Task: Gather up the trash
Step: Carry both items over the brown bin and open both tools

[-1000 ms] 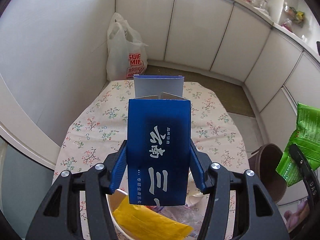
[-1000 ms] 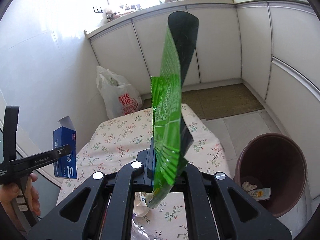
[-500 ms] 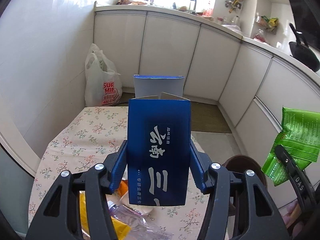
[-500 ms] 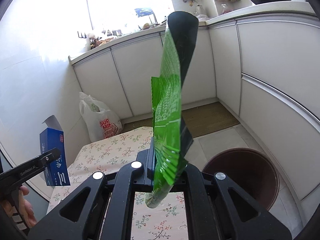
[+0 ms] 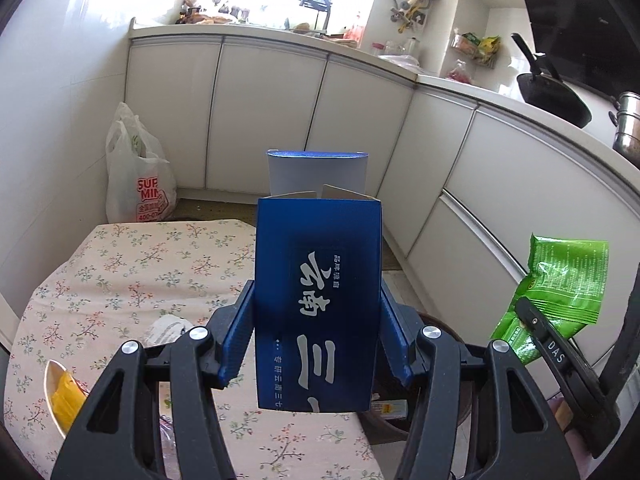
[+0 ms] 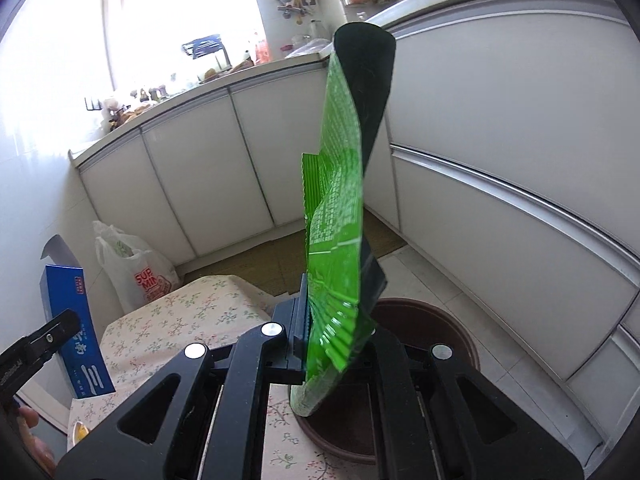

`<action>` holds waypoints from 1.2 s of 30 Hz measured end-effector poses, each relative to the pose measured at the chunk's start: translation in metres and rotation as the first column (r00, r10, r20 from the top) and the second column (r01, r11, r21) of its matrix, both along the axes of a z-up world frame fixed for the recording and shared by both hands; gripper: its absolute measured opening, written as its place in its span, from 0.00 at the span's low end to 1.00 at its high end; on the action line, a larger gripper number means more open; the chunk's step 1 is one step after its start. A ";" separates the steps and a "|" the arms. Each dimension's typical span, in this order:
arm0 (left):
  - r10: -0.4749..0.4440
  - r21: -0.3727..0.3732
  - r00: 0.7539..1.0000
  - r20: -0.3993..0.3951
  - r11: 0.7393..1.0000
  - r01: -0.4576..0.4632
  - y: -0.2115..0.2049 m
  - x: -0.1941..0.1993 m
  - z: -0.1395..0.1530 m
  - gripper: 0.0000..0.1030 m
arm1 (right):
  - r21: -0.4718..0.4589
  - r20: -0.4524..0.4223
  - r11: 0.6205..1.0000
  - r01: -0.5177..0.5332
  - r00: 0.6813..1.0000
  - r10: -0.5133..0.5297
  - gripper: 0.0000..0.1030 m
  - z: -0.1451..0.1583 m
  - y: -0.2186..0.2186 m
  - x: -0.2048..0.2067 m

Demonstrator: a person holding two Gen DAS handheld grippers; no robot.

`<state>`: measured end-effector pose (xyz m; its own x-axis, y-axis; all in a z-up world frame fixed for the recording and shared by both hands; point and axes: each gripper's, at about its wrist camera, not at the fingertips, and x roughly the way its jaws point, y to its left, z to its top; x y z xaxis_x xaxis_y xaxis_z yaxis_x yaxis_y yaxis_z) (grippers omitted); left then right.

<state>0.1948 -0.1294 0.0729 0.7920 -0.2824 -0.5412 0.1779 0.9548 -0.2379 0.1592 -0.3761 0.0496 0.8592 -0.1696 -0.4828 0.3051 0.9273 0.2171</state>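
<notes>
My left gripper [image 5: 316, 344] is shut on a blue carton [image 5: 318, 300] with white Chinese characters and an open top flap, held upright above the table's right edge; it also shows in the right wrist view [image 6: 74, 332]. My right gripper [image 6: 336, 332] is shut on a green snack wrapper [image 6: 336, 240], which stands up tall between the jaws; the wrapper also shows in the left wrist view [image 5: 560, 292]. A brown trash bin [image 6: 432, 320] stands on the floor right of the table, mostly hidden below both grippers.
The floral-cloth table [image 5: 132, 272] holds a crumpled white wrapper [image 5: 168, 328] and a bowl with a yellow packet [image 5: 64, 396] at the left. A white plastic shopping bag [image 5: 136, 176] stands in the corner. White cabinets [image 5: 272, 112] line the back and right.
Both grippers have risen and swung right with their loads, and both views have tilted up. The bin now lies under them; the table has slid left and down in view.
</notes>
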 end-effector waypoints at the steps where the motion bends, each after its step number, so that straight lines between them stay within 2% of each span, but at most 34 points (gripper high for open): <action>1: -0.009 -0.006 1.000 0.001 1.000 0.009 -0.006 0.000 -0.001 0.55 | -0.009 0.001 1.000 0.021 1.000 -0.021 0.05 -0.002 -0.006 -0.001; 8: -0.063 -0.016 0.998 -0.007 0.998 0.063 -0.043 -0.002 -0.011 0.55 | -0.031 -0.053 0.995 0.097 0.994 -0.099 0.06 -0.024 -0.029 0.007; 12: -0.080 -0.015 0.997 -0.017 0.997 0.080 -0.055 0.002 -0.016 0.55 | 0.000 -0.109 0.993 0.121 0.987 -0.120 0.11 -0.040 -0.042 0.018; 14: -0.084 -0.017 0.996 -0.025 0.996 0.084 -0.060 0.005 -0.019 0.55 | 0.029 -0.128 0.991 0.134 0.983 -0.129 0.25 -0.046 -0.049 0.022; 16: -0.088 -0.022 0.996 -0.033 0.996 0.087 -0.065 0.008 -0.022 0.55 | 0.044 -0.137 0.988 0.147 0.981 -0.140 0.31 -0.049 -0.053 0.023; 18: -0.097 -0.026 0.994 -0.043 0.995 0.096 -0.070 0.011 -0.025 0.55 | 0.048 -0.146 0.986 0.157 0.978 -0.149 0.33 -0.053 -0.056 0.021; 23: -0.125 -0.014 0.990 -0.059 0.992 0.124 -0.086 0.015 -0.030 0.55 | 0.055 -0.139 0.979 0.198 0.972 -0.189 0.58 -0.053 -0.068 0.012; 27: -0.147 -0.003 0.987 -0.069 0.989 0.147 -0.101 0.018 -0.034 0.55 | 0.065 -0.133 0.967 0.246 0.963 -0.236 0.69 -0.051 -0.080 0.003; 29: -0.158 -0.003 0.984 -0.081 0.987 0.158 -0.110 0.021 -0.036 0.55 | 0.044 -0.124 0.957 0.288 0.952 -0.281 0.80 -0.050 -0.087 -0.003; 32: -0.173 0.001 0.980 -0.098 0.985 0.174 -0.126 0.027 -0.040 0.55 | 0.034 -0.113 0.946 0.323 0.942 -0.317 0.86 -0.048 -0.095 -0.009; 36: -0.202 0.012 0.973 -0.115 0.979 0.204 -0.148 0.032 -0.044 0.55 | 0.031 -0.133 0.931 0.363 0.925 -0.356 0.88 -0.050 -0.109 -0.014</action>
